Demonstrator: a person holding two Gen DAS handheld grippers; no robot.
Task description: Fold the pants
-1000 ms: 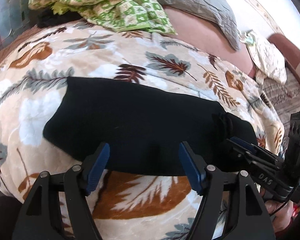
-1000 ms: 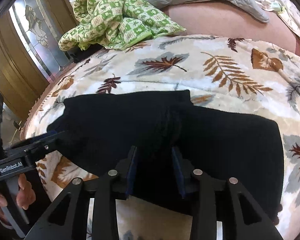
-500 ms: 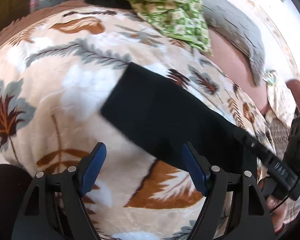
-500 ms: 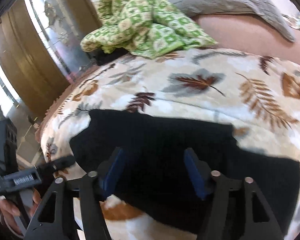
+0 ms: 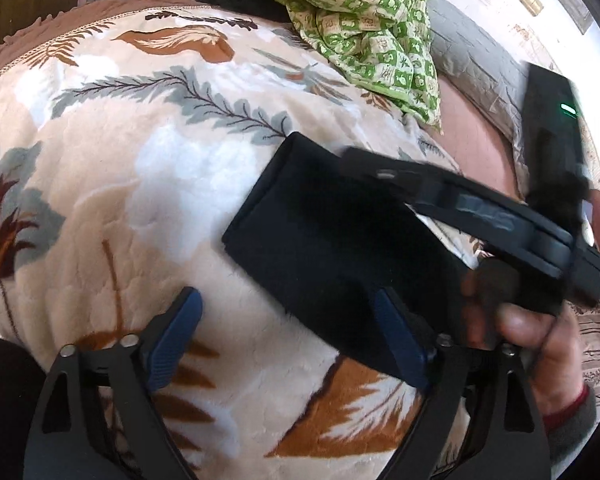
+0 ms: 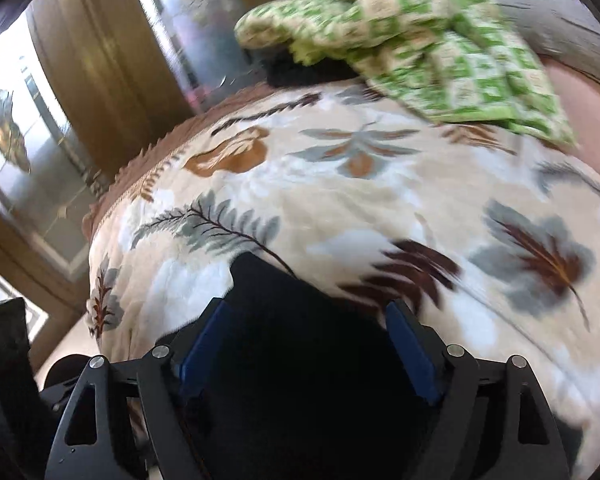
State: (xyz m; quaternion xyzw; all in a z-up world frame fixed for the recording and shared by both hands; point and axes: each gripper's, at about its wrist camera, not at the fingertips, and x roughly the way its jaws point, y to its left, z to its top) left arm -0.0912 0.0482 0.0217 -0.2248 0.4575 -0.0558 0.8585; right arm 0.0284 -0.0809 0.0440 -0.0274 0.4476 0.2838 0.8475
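Black pants (image 5: 332, 240) on the bed, long axis running ahead-right of the left gripper (image 5: 292, 332); right gripper (image 6: 308, 332) sits right over them, nearer. Both spread wide, holding nothing.

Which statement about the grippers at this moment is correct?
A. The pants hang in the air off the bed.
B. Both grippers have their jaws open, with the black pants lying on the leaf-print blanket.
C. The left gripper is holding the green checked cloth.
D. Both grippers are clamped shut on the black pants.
B: the left gripper and right gripper both show blue pads spread wide apart, and the black pants lie folded on the leaf-print blanket.
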